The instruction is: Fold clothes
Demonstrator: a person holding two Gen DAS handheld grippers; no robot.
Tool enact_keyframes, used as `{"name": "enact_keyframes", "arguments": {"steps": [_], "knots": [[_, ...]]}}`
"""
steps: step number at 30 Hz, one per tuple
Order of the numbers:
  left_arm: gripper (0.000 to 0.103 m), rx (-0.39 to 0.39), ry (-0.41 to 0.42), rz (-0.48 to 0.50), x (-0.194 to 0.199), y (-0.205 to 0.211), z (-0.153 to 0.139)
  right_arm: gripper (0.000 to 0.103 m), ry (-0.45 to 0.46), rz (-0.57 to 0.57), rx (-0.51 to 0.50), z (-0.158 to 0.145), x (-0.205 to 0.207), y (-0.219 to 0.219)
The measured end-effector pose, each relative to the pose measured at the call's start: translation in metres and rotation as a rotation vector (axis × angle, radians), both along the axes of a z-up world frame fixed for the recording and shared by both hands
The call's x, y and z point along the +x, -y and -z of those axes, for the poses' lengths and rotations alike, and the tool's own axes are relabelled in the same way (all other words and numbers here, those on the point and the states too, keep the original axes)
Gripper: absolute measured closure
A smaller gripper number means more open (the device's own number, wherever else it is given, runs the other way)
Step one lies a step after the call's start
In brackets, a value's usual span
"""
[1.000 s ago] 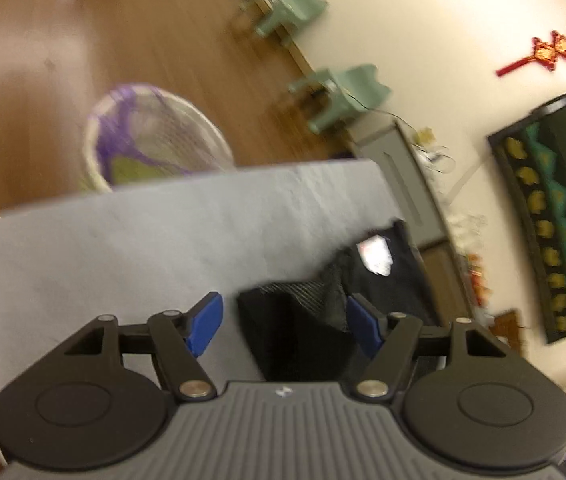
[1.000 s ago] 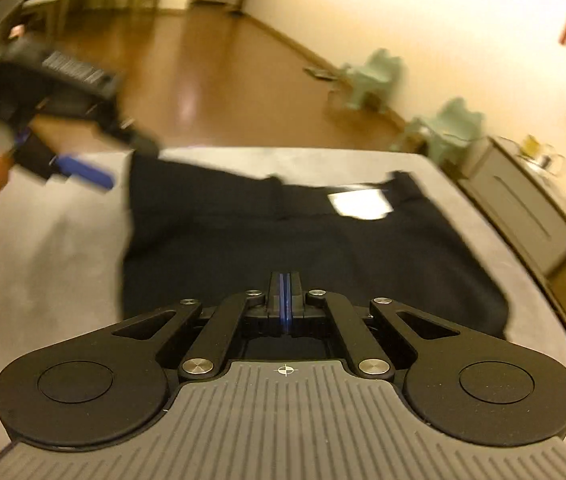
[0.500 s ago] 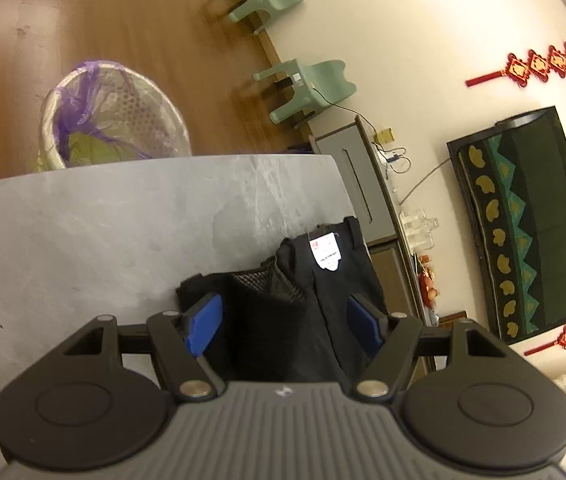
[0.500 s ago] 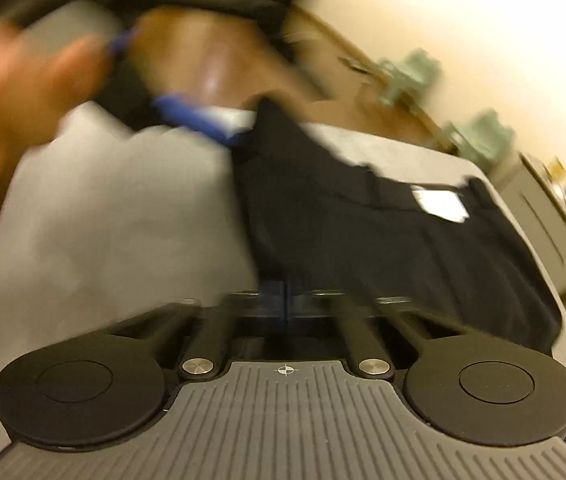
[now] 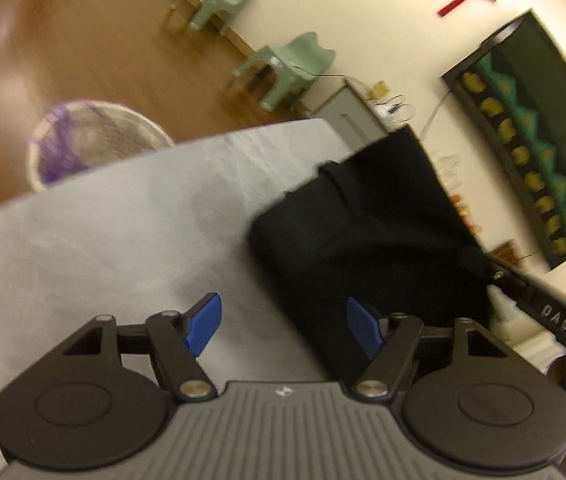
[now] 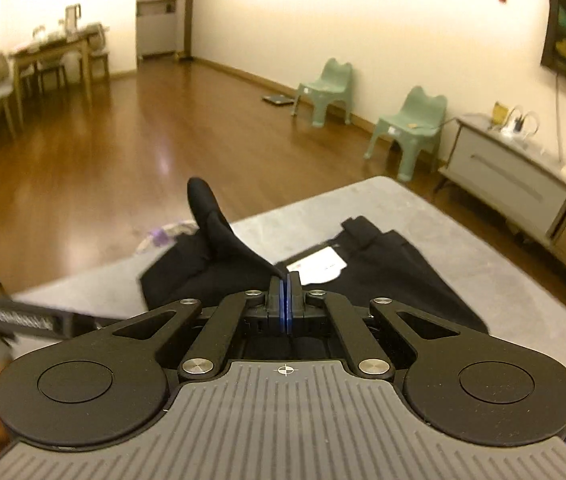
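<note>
**Right tongs hold the flap; the fold line runs across the shorts**

On your left, the left tongs (image 5: 283, 326) hover over the bare grey table (image 5: 123, 224) near its left side. Their jaws are opening, and nothing sits between the blue pads (image 5: 203, 328). The black shorts (image 5: 367, 240) begin just to the right of them, with the near-left corner of the cloth closest to the right pad. So your left hand is beside the garment, not on it.

Moving right, the shorts lie flat toward the table's far right corner, long axis running left to right across your view, waistband and white tag (image 6: 317, 266) on the far side.

Your right tongs (image 6: 285, 306) are clamped flat on a fold of that black cloth. From their tips a flap rises up and to the left, its free tip standing clear above the rest of the shorts.

The next move likely turns on this: the flap must travel along the long axis and land square on the flat half. Your right hand carries it; your left is nearer the left edge, well placed to pin or smooth there.
</note>
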State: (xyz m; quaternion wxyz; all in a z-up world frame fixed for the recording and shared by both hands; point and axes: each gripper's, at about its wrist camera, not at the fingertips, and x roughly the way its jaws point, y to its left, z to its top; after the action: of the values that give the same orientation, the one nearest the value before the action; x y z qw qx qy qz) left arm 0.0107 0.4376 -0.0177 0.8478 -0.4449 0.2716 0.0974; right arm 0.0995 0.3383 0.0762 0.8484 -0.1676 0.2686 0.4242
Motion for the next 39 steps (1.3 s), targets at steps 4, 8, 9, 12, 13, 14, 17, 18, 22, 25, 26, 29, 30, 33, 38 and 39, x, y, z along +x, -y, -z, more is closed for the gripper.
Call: {"name": "enact_keyframes", "arguments": {"steps": [4,8,9,12,13,14,17,18,22,25,26,29,30,33,38,39], "knots": [[0.018,-0.086,0.066,-0.022,0.009,-0.005,0.011,0.103,-0.046,-0.005,0.012,0.009,0.015,-0.003],[0.016,-0.108,0.069,-0.076,0.023,-0.008,0.022,0.103,-0.114,0.009,0.044,0.018,0.026,-0.003],[0.018,-0.087,0.065,-0.093,0.026,-0.007,0.024,0.103,-0.131,0.013,0.053,0.020,0.028,-0.002],[0.066,-0.046,0.065,-0.082,0.034,-0.008,0.026,0.103,-0.159,0.024,0.059,0.028,0.034,-0.005],[0.088,-0.049,0.072,-0.065,0.035,-0.008,0.026,0.103,-0.154,0.026,0.051,0.029,0.034,-0.006],[0.094,-0.051,0.081,-0.049,0.036,-0.008,0.026,0.103,-0.149,0.029,0.044,0.029,0.032,-0.007],[0.097,-0.077,0.106,-0.046,0.029,-0.009,0.021,0.103,-0.114,0.023,0.017,0.034,0.030,-0.015],[0.097,-0.114,0.116,-0.063,0.021,-0.011,0.017,0.103,-0.093,0.011,0.012,0.032,0.025,-0.017],[0.097,-0.236,0.152,-0.148,-0.022,-0.019,0.003,0.103,0.038,-0.140,-0.009,0.025,-0.016,-0.026],[0.097,-0.279,0.064,-0.220,-0.034,-0.032,0.016,0.100,0.068,-0.274,-0.096,0.047,-0.050,-0.047],[0.097,-0.307,0.037,-0.238,-0.036,-0.037,0.025,0.099,0.067,-0.296,-0.135,0.060,-0.058,-0.055],[0.097,-0.363,-0.010,-0.239,-0.038,-0.046,0.042,0.096,0.065,-0.333,-0.201,0.094,-0.073,-0.071],[0.096,-0.375,-0.022,-0.234,-0.038,-0.047,0.045,0.093,0.069,-0.339,-0.214,0.102,-0.077,-0.074],[0.087,-0.402,-0.024,-0.227,-0.039,-0.049,0.049,0.079,0.077,-0.343,-0.237,0.119,-0.083,-0.080],[0.040,-0.361,-0.028,-0.239,-0.040,-0.043,0.044,0.059,0.039,-0.275,-0.168,0.105,-0.071,-0.067],[0.038,-0.364,-0.028,-0.242,-0.041,-0.042,0.044,0.058,0.018,-0.249,-0.137,0.100,-0.068,-0.058]]}}
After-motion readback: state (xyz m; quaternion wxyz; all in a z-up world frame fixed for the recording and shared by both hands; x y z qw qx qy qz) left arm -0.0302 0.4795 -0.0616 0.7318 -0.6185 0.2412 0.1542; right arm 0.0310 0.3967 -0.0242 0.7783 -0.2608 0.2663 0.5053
